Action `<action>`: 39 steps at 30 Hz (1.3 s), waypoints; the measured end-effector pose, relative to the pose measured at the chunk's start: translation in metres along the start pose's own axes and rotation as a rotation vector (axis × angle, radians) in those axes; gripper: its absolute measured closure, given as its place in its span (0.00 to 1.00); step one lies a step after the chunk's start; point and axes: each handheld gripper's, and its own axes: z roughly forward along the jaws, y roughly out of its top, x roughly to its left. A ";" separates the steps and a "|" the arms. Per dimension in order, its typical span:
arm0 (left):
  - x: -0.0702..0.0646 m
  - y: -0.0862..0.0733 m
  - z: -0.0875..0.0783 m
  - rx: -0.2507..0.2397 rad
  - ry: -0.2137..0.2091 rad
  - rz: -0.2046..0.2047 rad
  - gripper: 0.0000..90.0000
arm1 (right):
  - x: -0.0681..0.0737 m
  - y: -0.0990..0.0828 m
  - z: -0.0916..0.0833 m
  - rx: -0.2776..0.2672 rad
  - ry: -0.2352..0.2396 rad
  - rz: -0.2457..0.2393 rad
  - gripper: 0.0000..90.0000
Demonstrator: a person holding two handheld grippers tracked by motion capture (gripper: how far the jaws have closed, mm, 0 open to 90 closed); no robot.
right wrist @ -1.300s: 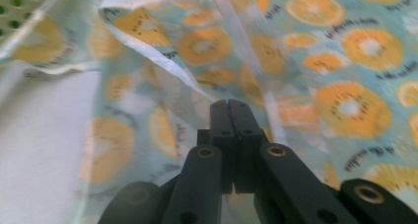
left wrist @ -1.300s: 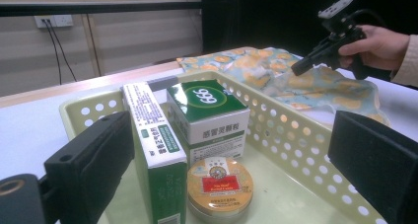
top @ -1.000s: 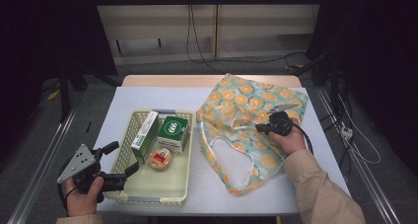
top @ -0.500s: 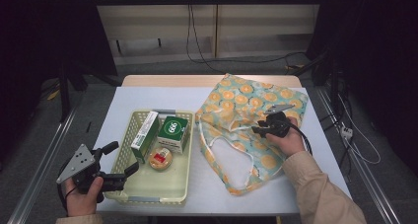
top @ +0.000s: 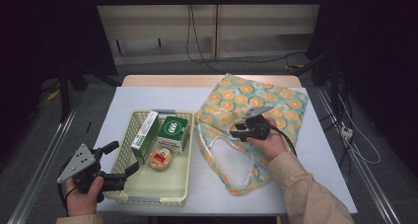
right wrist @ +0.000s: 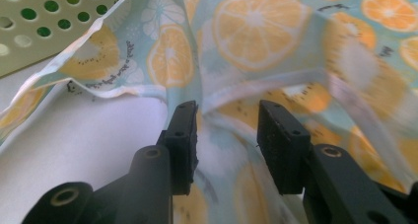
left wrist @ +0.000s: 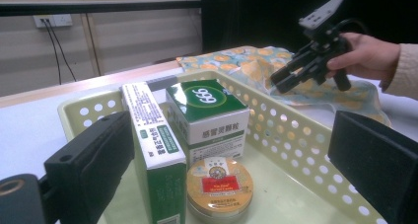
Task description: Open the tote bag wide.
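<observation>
A fabric bag (top: 246, 105) printed with orange slices lies flat on the white table, its opening facing the basket. My right gripper (top: 235, 130) hovers low over the bag near its handles, pointing left. Its jaws (right wrist: 226, 118) have just been closing but stand apart, with a fold of the bag's rim (right wrist: 217, 103) between the tips and no pad pressing on it. My left gripper (top: 125, 156) is open at the near left corner of the pale green basket (top: 148, 199). The basket holds a tall white-green box (left wrist: 153, 150), a green box (left wrist: 207, 110) and a round tin (left wrist: 219, 182).
The white table surface (top: 320, 155) runs to the right of the bag and in front of the basket (top: 207, 194). The table's wooden far edge (top: 162, 80) lies behind. Cables and dark stands surround the table on the floor.
My right gripper has moved left across the bag, from its middle toward the opening and handles. The left gripper and the things in the basket have stayed put.
</observation>
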 end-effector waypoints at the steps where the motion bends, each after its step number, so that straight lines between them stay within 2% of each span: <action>1: 0.000 0.000 0.000 0.000 0.000 0.000 0.04 | 0.001 0.001 0.005 0.004 0.007 0.001 0.68; 5: 0.002 -0.001 -0.001 0.000 0.005 -0.003 0.04 | 0.002 0.002 0.025 0.028 0.012 0.006 0.73; 7: 0.002 -0.001 -0.002 0.000 0.006 -0.003 0.04 | 0.003 0.003 0.030 0.025 -0.004 -0.011 0.82; 8: 0.002 -0.001 -0.002 -0.002 0.007 -0.005 0.04 | 0.001 0.006 0.030 0.033 -0.031 -0.010 0.96; 9: 0.002 -0.001 -0.002 -0.003 0.008 -0.006 0.04 | 0.001 0.006 0.030 0.033 -0.031 -0.010 0.96; 11: 0.001 0.000 -0.002 -0.001 0.006 -0.001 0.04 | -0.005 0.008 0.027 0.017 -0.047 0.034 0.99; 13: 0.001 0.001 -0.002 0.000 0.000 0.002 0.04 | -0.013 0.011 0.020 -0.022 -0.030 0.094 1.00; 19: 0.001 0.002 -0.002 -0.001 0.003 0.006 0.04 | -0.043 0.028 0.004 -0.060 -0.054 0.140 0.99; 21: 0.001 0.002 -0.002 -0.004 0.004 0.005 0.04 | -0.050 0.033 0.006 -0.057 -0.068 0.152 0.98; 24: 0.003 0.002 -0.002 -0.004 0.007 0.002 0.04 | -0.057 0.034 0.015 -0.030 -0.081 0.138 0.98; 26: 0.003 0.001 -0.002 -0.006 0.010 -0.006 0.04 | -0.058 0.032 0.022 -0.016 -0.077 0.135 0.98; 28: 0.003 0.001 -0.002 -0.006 0.006 -0.003 0.04 | -0.060 0.028 0.026 0.018 -0.103 0.120 0.92; 30: 0.003 0.001 -0.002 -0.006 0.002 -0.001 0.04 | -0.060 0.025 0.026 0.027 -0.105 0.136 0.86; 33: 0.003 0.001 -0.003 -0.008 0.004 -0.005 0.04 | -0.056 0.026 0.018 0.009 -0.095 0.131 0.78; 36: 0.003 0.001 -0.002 -0.007 0.004 -0.004 0.04 | -0.052 0.028 0.005 0.002 -0.114 0.112 0.71; 39: 0.002 0.001 -0.002 -0.012 -0.002 -0.008 0.04 | -0.049 0.028 -0.010 -0.021 -0.127 0.116 0.69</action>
